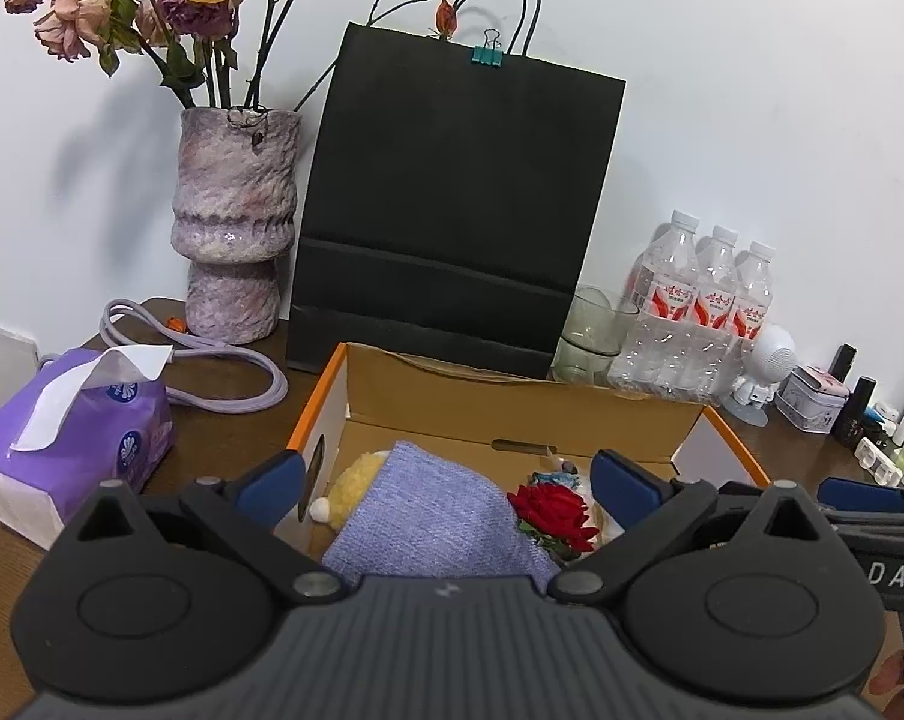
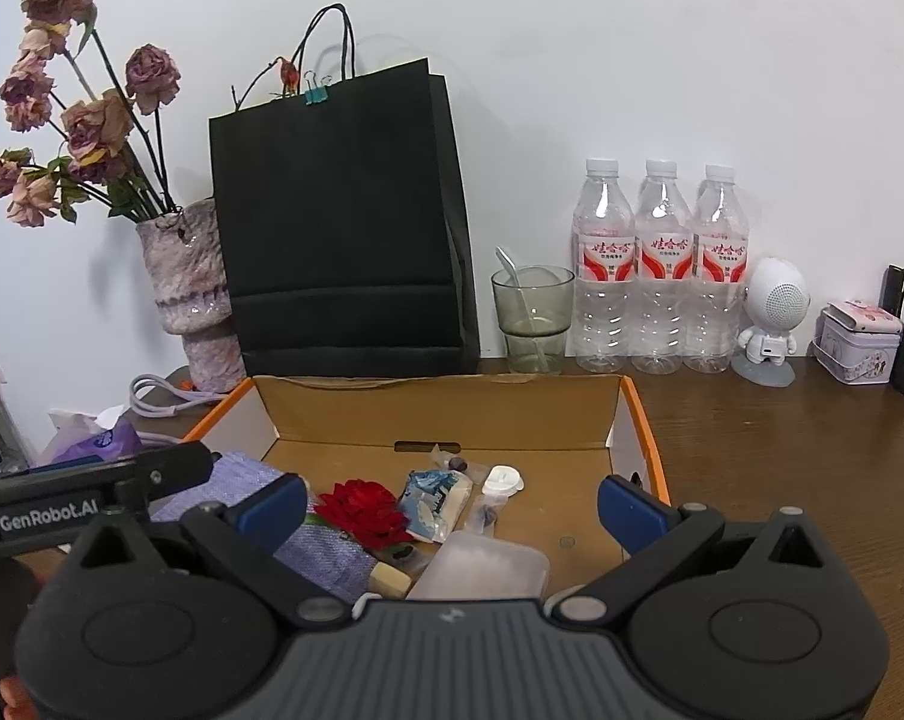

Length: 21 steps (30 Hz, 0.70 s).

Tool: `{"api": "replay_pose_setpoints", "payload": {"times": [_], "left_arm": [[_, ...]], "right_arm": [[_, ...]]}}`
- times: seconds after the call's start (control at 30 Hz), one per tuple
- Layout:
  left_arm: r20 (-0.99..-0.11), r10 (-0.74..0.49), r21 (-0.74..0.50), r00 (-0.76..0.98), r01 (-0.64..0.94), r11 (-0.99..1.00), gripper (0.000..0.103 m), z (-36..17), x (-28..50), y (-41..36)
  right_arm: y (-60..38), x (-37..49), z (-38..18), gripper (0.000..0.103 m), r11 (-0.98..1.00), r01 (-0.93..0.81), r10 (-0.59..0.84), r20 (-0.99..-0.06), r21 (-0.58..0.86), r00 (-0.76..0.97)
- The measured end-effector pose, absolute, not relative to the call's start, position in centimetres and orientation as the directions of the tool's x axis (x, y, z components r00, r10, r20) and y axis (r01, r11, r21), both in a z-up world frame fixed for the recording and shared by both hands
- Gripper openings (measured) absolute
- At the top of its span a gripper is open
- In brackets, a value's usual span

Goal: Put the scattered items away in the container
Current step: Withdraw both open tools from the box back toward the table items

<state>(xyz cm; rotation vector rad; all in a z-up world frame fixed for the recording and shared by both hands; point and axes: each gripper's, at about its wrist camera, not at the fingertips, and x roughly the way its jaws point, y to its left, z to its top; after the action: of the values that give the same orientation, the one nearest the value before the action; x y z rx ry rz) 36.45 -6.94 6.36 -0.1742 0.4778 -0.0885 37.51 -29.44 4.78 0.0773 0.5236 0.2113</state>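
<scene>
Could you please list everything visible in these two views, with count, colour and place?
box: 1, brown with orange rim, table centre
cloth: 1, lilac, in box, left
plush: 1, yellow, in box, partly under cloth
rose: 1, red, in box
packet: 1, blue-white, in box
case: 1, translucent, in box, near side
bag: 1, black, behind box
vase: 1, mauve, dried roses, left of bag
tissues: 1 pack, purple, left of box
cable: 1, lilac, by vase
glass: 1, greenish, right of bag
bottles: 3, clear, right of glass
speaker: 1, white, right of bottles
tin: 1, pale, far right
left gripper: jaws open, over box
right gripper: jaws open, over box
</scene>
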Motion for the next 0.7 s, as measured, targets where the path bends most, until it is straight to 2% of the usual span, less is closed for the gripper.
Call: {"api": "replay_pose_setpoints", "payload": {"times": [0.3, 0.43, 0.7], "left_arm": [[-0.471, -0.165, -0.157, 0.867, 0.101, 0.982, 0.103, 5.9, 34.1, -6.0], [-0.495, -0.150, -0.102, 0.856, 0.114, 0.988, 0.103, 4.9, 31.5, -4.6], [-0.549, -0.129, -0.070, 0.826, 0.108, 0.992, 0.103, 2.9, 26.5, -1.7]], "right_arm": [[-29.8, 36.5, 4.9, 0.103, 0.973, -0.189, 0.229, -0.494, 0.130, 0.839], [-30.0, 34.1, 3.9, 0.103, 0.973, -0.209, 0.228, -0.511, 0.096, 0.828], [-28.2, 27.4, 0.5, 0.103, 0.959, -0.277, 0.264, -0.572, 0.066, 0.777]]}}
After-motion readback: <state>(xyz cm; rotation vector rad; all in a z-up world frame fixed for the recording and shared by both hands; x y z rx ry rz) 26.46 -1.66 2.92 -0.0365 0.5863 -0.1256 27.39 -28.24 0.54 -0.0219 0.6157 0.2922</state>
